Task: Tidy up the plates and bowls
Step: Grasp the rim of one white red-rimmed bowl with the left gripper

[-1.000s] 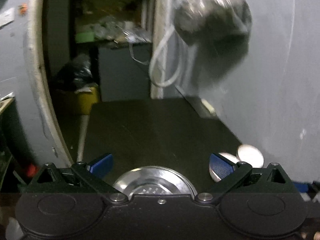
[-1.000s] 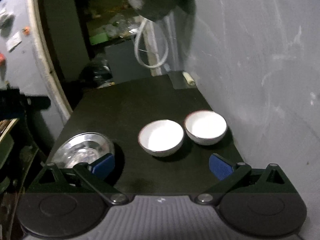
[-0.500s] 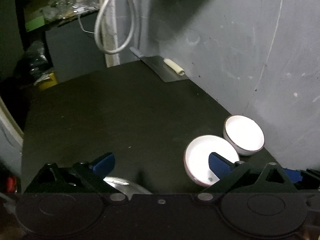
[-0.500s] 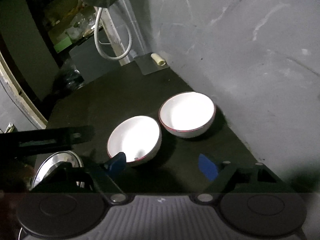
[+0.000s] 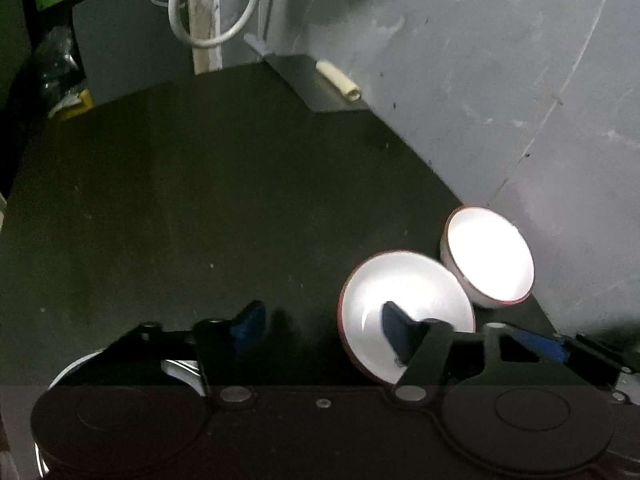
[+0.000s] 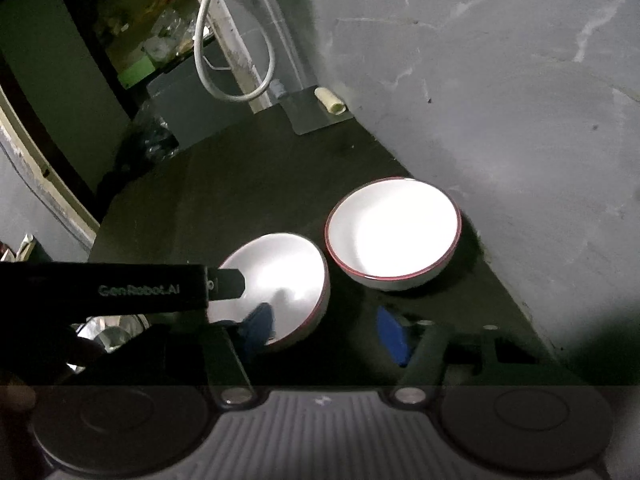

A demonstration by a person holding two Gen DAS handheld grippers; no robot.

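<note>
Reading both wrist views, notes as follows.

Near bowl: white, red-rimmed, upright on the dark table point(image 6: 248, 184); I mark it at point(image 6: 280, 280) and point(image 5: 404, 304).
Far bowl: same make point(image 6: 394, 228), point(image 5: 490, 256), just beside the near bowl on its wall side, rims almost touching; I cannot tell if they do touch.
Steel plate: low at my left, mostly hidden under the tools point(image 5: 176, 368), point(image 6: 108, 332).
Key relation: the near bowl lies straight ahead of the right hand-held gripper point(image 6: 324, 334) and a little to its left. The left blue pad point(image 6: 258, 326) sits over the bowl's inside, the right pad point(image 6: 390, 336) outside the near wall, so the jaws look to straddle the rim.
Long axis: none to speak of; the bowls are round, so any point of the rim would serve.
Nearer hand: both are close. The left hand-held gripper point(image 5: 320, 328) has its right pad point(image 5: 394, 330) over the same bowl, and its body point(image 6: 120, 290) crosses my right view.
Right hand-held gripper state: jaws apart, nothing held; contact with the rim I cannot confirm.
Left hand-held gripper state: jaws apart, empty; its left pad point(image 5: 248, 324) over bare table.
Judgement: I reckon the next step is a rim pinch on the near bowl, to nest it in the far one. Risk: two tools crowding one bowl.
</note>
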